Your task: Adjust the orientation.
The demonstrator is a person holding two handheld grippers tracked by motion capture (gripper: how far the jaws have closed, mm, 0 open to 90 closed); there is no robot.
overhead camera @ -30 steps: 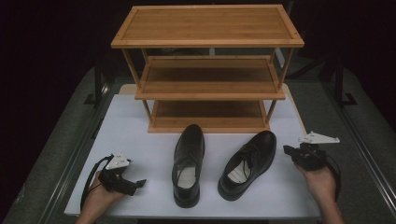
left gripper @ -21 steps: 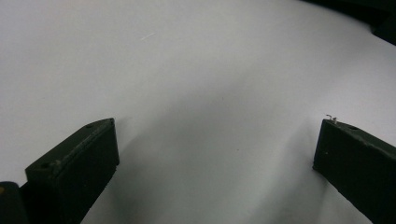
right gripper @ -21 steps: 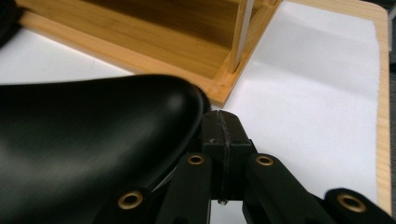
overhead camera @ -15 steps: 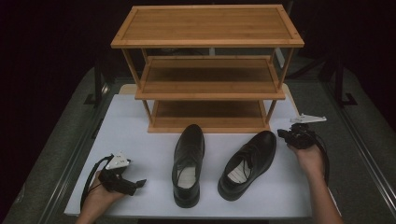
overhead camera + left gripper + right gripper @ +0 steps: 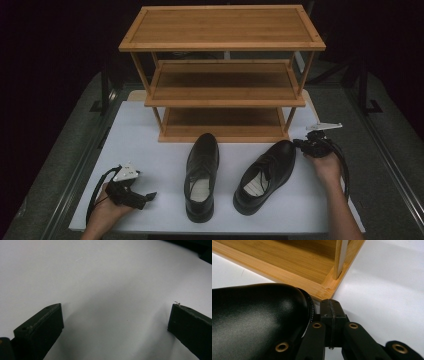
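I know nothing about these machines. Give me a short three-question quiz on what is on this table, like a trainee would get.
1. True or false: both black shoes already stand on the wooden rack.
2. Which gripper has its fingers closed together: A) the left gripper, B) the right gripper?
3. What does the right gripper's tip sit next to?

Key:
1. False. The left shoe and the right shoe stand on the white table, in front of the rack.
2. B. In the right gripper view its fingers are pressed together with nothing between them; the left gripper's stand wide apart.
3. The toe of the right shoe, near the rack's front corner.
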